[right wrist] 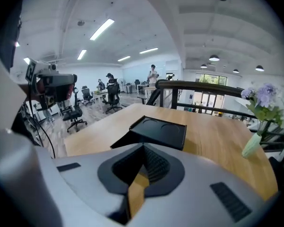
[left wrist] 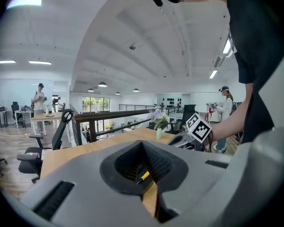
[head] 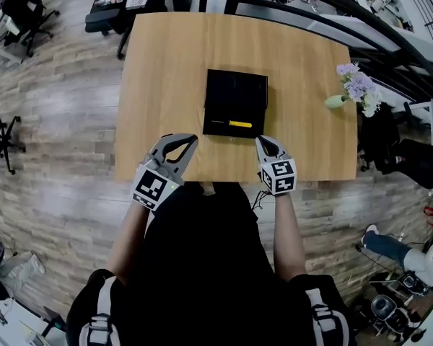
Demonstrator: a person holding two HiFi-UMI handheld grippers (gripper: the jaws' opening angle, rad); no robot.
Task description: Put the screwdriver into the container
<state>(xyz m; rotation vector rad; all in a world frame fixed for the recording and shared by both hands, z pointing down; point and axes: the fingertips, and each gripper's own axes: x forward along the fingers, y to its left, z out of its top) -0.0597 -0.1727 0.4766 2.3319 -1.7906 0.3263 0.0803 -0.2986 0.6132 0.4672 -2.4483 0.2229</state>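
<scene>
Fingers of left gripper (head: 192,138) and right gripper (head: 260,140) sit pressed together, gripping nothing, over the table's (head: 166,63) near edge. Screwdriver (head: 232,123) lies inside black container (head: 234,92), just beyond both grippers. Flower vase (head: 337,101) stands well apart, right.

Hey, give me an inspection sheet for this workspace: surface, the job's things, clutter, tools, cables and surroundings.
Surface: wooden table.
Job's things: black container open at the table's middle; yellow-handled screwdriver lying in its near part.
Clutter: vase of purple flowers near the table's right edge.
Grippers: left tool and right tool both shut and empty, at the table's near edge, short of the container.
Cables: thin cable hanging beside the right forearm.
Surroundings: office chairs, wood-look floor, people standing far off.
</scene>
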